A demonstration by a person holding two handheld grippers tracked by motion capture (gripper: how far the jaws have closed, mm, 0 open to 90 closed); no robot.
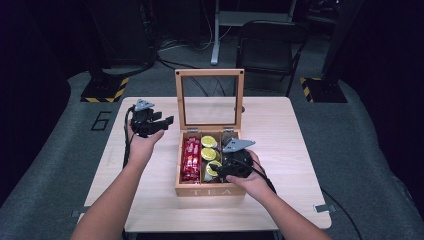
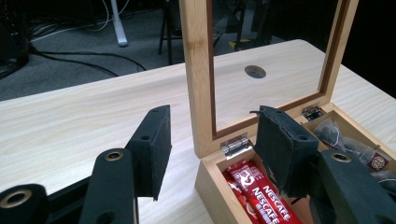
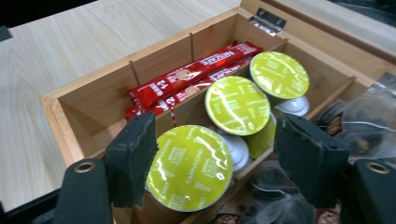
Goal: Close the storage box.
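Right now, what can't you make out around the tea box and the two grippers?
- Nearest capsule: in the right gripper view, whether the right gripper touches it; the left jaw covers its edge.
- Right compartment: in the high view, hand and gripper cover most of it.
- Clear sachets: cut off by the right gripper view's edge, print too small.
- Red sticks: partly behind the left gripper in its view.

My black jaw pads (image 3: pixel 130 158) looked matt and a bit rough, like foam. The light wooden tea box (image 3: pixel 88 100) was smooth, with shiny metal hinges (image 2: pixel 236 144). The round capsule's lime-green foil lid (image 3: pixel 189 165) was glossy. The red paper coffee sticks (image 3: pixel 187 74) shone a little.
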